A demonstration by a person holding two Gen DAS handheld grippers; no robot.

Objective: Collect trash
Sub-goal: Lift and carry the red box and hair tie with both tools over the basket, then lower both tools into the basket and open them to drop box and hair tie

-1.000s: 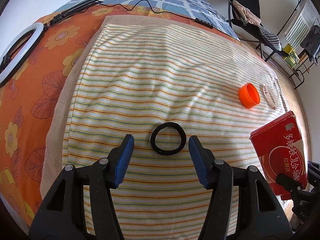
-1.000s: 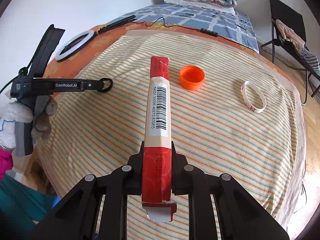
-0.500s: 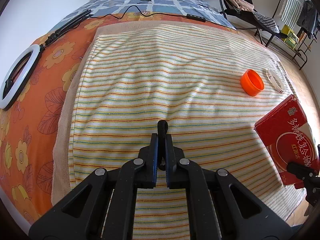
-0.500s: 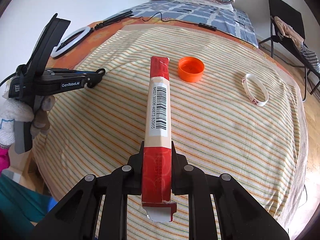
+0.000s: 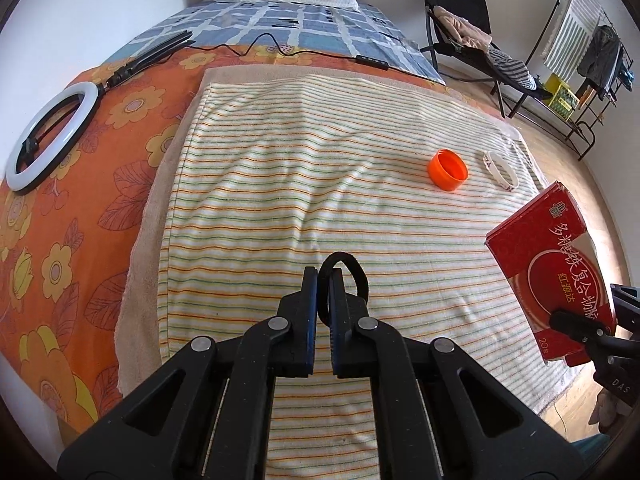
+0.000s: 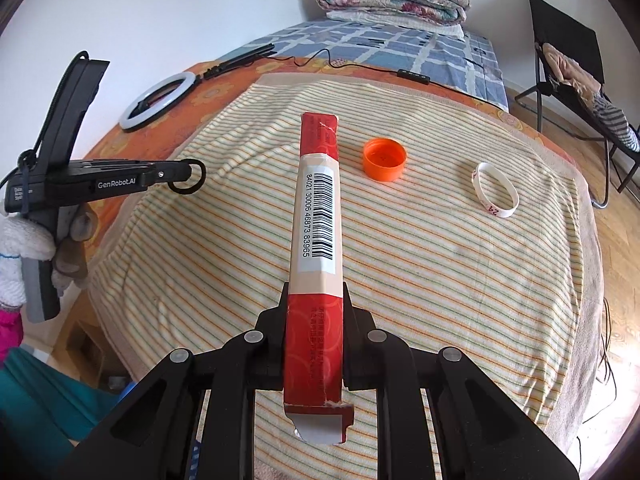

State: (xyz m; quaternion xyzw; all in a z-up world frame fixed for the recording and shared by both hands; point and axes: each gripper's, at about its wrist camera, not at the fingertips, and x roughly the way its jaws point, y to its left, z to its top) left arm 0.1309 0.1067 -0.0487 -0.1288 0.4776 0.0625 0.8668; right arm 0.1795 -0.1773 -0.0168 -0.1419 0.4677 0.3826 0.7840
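The left tool (image 5: 324,280) is closed on a black hair band (image 5: 352,272), its two blue-lined fingers pinching one side of the loop while the rest of the ring sticks out past the tips and droops to the right; in the right wrist view the band (image 6: 188,178) hangs from the tip of that tool, apparently clear of the striped towel (image 5: 300,184). Such a band looks very light, soft and stretchy, so it should need little force, though a thin pinch could let it slide out if swung hard. The right tool (image 6: 316,304) is clamped on a long red carton (image 6: 318,208), held near its torn lower end with the barcode side up, so most of its length juts forward over the bed. The carton seems light, empty cardboard, stiff along its length but easy to crush; a hold nearer its middle would probably be steadier. Beyond it on the towel lie an orange cap (image 6: 385,159), just right of the carton's far end, and a white wristband (image 6: 496,194) farther right, both well apart from either tool
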